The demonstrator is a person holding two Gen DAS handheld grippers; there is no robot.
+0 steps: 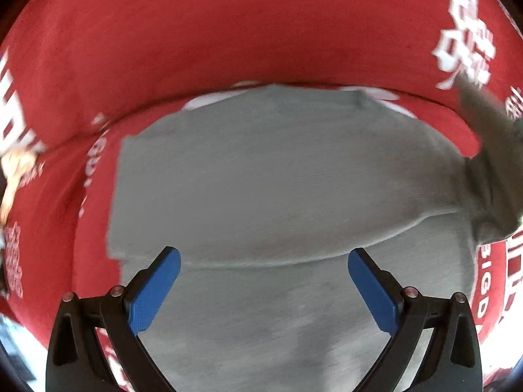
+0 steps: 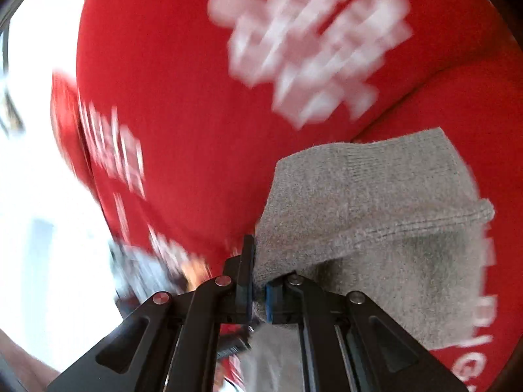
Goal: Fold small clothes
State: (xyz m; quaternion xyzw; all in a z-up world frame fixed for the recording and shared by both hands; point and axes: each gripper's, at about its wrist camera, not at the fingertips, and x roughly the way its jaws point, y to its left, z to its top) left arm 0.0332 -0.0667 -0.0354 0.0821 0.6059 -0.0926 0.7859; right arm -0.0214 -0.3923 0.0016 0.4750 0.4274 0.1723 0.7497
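A small grey knit garment (image 1: 278,189) lies spread on a red cloth with white lettering (image 1: 228,32). My left gripper (image 1: 263,261) is open and empty just above its near part, blue pads wide apart. At the right edge of the left wrist view a grey corner (image 1: 490,150) is lifted off the cloth. In the right wrist view my right gripper (image 2: 260,281) is shut on an edge of the grey garment (image 2: 376,215), which hangs folded over beside the fingers above the red cloth (image 2: 183,98).
The red cloth covers the whole surface and drapes off an edge at the left of the right wrist view (image 2: 75,150). Beyond it is a bright, blurred white area (image 2: 39,196). A blurred yellowish object (image 1: 13,170) sits at the left edge.
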